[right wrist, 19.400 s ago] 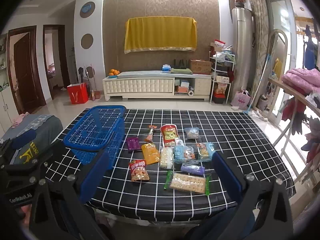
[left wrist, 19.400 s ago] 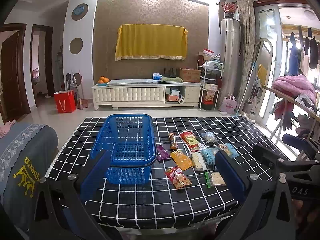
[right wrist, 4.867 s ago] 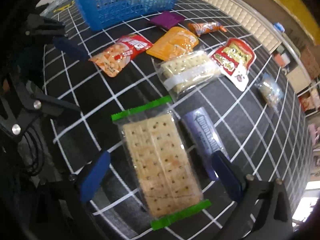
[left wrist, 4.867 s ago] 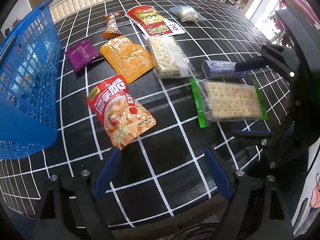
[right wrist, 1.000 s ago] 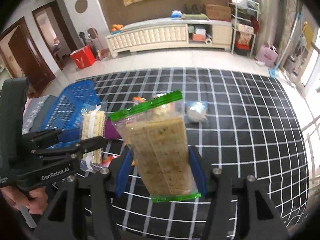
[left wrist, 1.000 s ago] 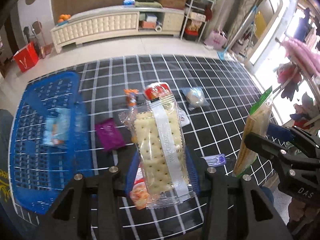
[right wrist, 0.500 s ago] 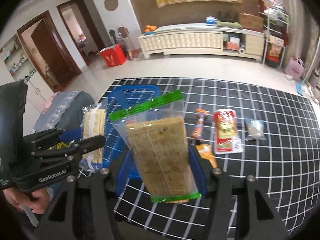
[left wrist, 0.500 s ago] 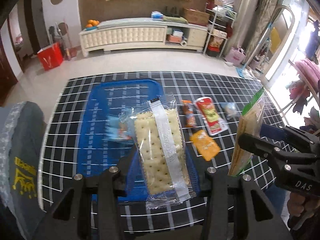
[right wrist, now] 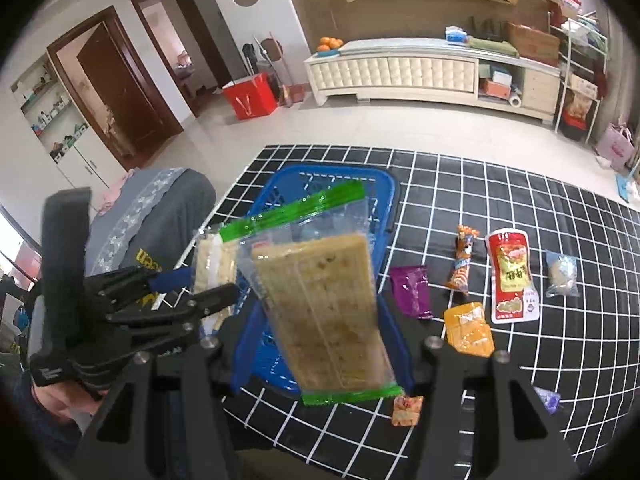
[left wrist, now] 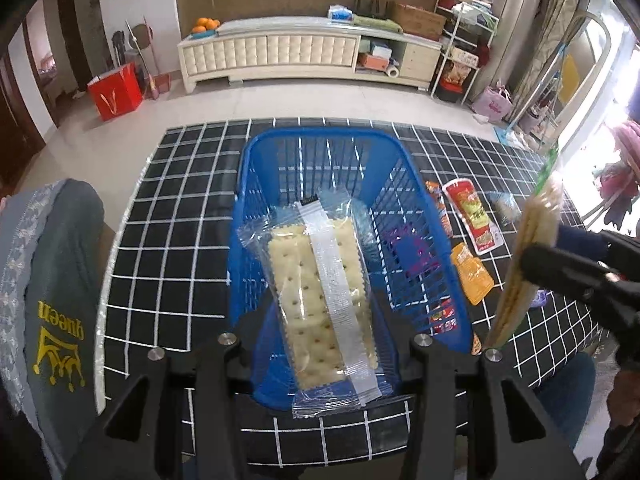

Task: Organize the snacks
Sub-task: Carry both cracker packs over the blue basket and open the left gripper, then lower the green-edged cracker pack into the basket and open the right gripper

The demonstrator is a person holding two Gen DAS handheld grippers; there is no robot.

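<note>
The left hand-held gripper (left wrist: 320, 354) clamped a crinkly clear cracker pack (left wrist: 320, 296) above the blue lattice basket (left wrist: 420, 216); the right hand-held gripper (right wrist: 320, 356) clamped a green-edged pack (right wrist: 320, 304).

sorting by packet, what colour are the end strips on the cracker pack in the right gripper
Green, at both ends of the clear cracker pack in the right gripper; clearest in the right wrist view.

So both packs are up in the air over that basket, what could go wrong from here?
1. The left hand-held gripper holds the cracker pack only by its lower part; the slippery wrapper might slide out early.
2. The green-edged pack in the right hand-held gripper looks longer than the blue basket is wide, so it could catch the rim.
</note>
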